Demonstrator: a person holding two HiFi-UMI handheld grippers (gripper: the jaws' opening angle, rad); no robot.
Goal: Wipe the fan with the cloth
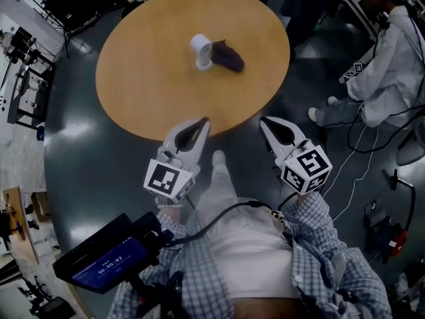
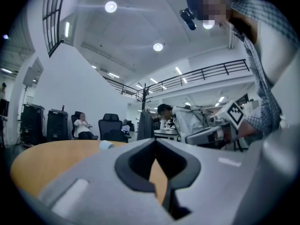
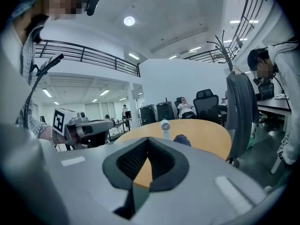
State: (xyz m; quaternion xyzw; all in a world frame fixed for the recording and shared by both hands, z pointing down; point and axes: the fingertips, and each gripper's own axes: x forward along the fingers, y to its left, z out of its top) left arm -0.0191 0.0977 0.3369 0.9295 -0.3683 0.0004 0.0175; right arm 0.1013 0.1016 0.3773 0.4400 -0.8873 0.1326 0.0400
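A small white fan (image 1: 202, 50) stands near the middle of the round wooden table (image 1: 146, 92). A dark purple cloth (image 1: 228, 55) lies crumpled against its right side. In the right gripper view the fan (image 3: 165, 127) and the cloth (image 3: 182, 139) show far across the table top. My left gripper (image 1: 204, 121) hovers at the table's near edge, shut and empty. My right gripper (image 1: 263, 120) is just off the near edge to the right, also shut with nothing in it. Both are well short of the fan. The left gripper view shows only the fan's pale top (image 2: 106, 145).
A person in white (image 1: 392, 58) sits at the right, with cables (image 1: 358, 151) trailing on the dark floor. A grey office chair (image 3: 241, 111) stands by the table's right side. Equipment racks (image 1: 20, 78) line the left. A screen unit (image 1: 106, 254) hangs at my waist.
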